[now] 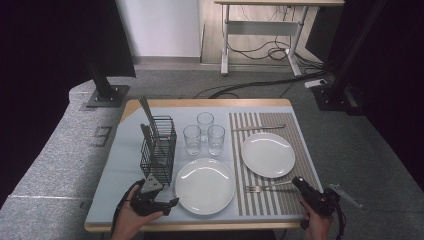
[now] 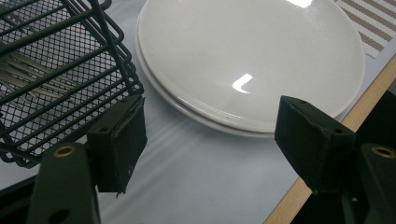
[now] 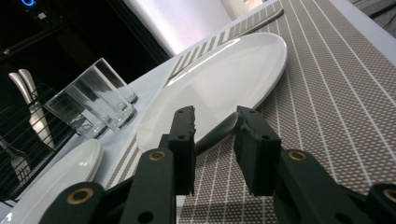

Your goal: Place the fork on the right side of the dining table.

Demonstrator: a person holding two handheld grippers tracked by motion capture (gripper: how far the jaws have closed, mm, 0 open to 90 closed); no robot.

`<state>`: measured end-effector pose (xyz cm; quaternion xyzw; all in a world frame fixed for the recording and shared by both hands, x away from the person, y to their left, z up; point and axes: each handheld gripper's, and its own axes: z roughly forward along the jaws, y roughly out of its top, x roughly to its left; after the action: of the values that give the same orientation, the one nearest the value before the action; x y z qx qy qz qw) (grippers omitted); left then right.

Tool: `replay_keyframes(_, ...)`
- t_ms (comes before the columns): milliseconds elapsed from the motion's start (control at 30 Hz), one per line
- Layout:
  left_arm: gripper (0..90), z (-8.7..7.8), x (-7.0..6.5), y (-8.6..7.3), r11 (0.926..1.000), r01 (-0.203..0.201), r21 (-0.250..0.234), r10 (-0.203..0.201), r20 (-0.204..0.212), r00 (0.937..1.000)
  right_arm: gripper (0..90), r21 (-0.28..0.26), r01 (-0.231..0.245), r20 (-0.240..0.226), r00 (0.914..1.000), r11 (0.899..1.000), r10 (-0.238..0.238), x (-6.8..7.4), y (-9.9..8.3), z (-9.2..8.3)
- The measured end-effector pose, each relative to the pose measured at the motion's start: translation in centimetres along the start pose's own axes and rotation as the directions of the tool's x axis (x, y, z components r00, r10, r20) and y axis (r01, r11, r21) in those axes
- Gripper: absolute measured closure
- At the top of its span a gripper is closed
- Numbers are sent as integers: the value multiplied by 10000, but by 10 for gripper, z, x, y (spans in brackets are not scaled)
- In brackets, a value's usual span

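Striped placemat point(image 1: 272, 165) under fork point(image 1: 267, 188) (no readable writing), right gripper point(image 1: 297, 182) over handle

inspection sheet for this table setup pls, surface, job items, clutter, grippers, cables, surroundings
surface: wooden table under a pale cover, striped placemat at right
job's things: fork on the placemat, its handle between the right gripper's jaws; plate beside it
clutter: second plate, three glasses, wire caddy with cutlery, knife
grippers: left gripper open, empty; right gripper open, pads off the fork
cables: floor cables behind the table
surroundings: desk, black stands
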<state>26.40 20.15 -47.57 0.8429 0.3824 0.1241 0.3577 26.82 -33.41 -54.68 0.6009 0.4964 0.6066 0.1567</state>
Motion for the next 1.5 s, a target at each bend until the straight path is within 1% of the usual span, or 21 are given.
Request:
replay_keyframes(333,253,-1,1,0,10000,4,-28,-4,-9,10000,679,265,-211,267,9994,9994,204,-3,-1,-1)
replay_keyframes(467,253,-1,1,0,10000,1,-11,-1,-1,10000,665,485,-244,581,9981,9985,216,-2,-1,-1)
replay_keyframes(567,253,-1,1,0,10000,-2,-15,2,0,10000,662,542,-230,665,9976,9983,194,-1,-1,0)
replay_keyframes(767,254,-1,1,0,10000,-4,-23,4,-10,10000,644,633,-133,844,9964,9979,79,0,-1,1)
replay_keyframes(867,254,-1,1,0,10000,-3,-27,3,-8,10000,632,724,-16,973,9952,9974,-55,1,-1,1)
replay_keyframes(1100,254,-1,1,0,10000,3,-17,-3,-9,10000,579,965,360,1432,9884,9947,-496,3,0,4)
replay_keyframes(1167,253,-1,1,0,10000,-2,-12,2,-8,10000,575,1010,354,1620,9854,9943,-515,3,0,3)
replay_keyframes(1233,253,-1,1,0,10000,5,-27,-5,-15,10000,576,1011,274,1629,9857,9945,-438,1,1,3)
replay_keyframes(1500,253,-1,1,0,10000,1,-9,-1,-20,10000,572,1154,263,1759,9833,9930,-465,2,1,3)
